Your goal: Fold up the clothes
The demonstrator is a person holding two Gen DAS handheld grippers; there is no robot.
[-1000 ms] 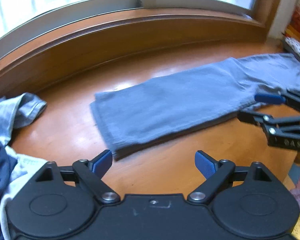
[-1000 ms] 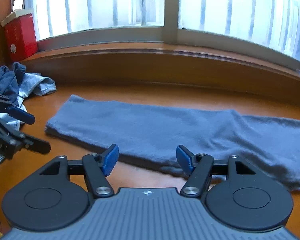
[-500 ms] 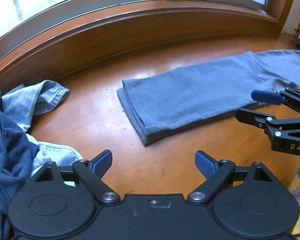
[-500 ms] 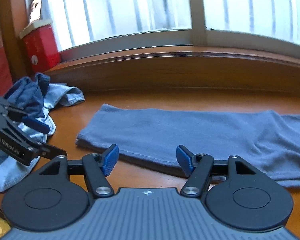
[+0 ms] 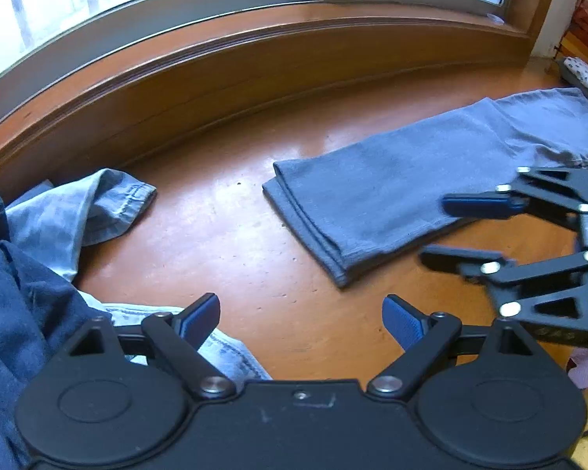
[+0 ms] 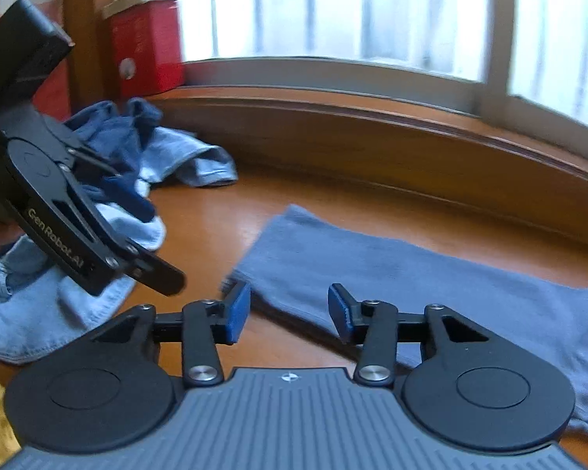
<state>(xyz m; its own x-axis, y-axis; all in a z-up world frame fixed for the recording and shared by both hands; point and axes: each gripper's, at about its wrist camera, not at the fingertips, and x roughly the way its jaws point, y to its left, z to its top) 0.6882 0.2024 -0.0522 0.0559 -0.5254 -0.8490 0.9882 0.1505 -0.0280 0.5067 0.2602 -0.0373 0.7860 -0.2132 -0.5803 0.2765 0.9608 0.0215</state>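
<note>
Grey-blue trousers (image 5: 403, 180) lie folded lengthwise on the wooden sill top (image 5: 223, 235), and they also show in the right wrist view (image 6: 411, 274). My left gripper (image 5: 300, 315) is open over bare wood, to the left of the trousers' leg end, holding nothing. My right gripper (image 6: 290, 309) hovers at the near edge of that leg end; its jaws are closing with nothing pinched between them. It also appears from the side in the left wrist view (image 5: 450, 227). The left gripper (image 6: 153, 246) shows in the right wrist view over the pile.
A pile of denim and dark blue clothes (image 5: 31, 254) lies at the left, also visible (image 6: 129, 164) in the right wrist view. A red box (image 6: 145, 47) stands in the window corner. The raised wooden window ledge (image 5: 254, 62) runs along the back. A spotted cloth (image 5: 586, 78) lies far right.
Both grippers moved left along the trousers toward the leg end and the clothes pile. The right gripper's jaws have narrowed. The left gripper's jaws stayed wide.
</note>
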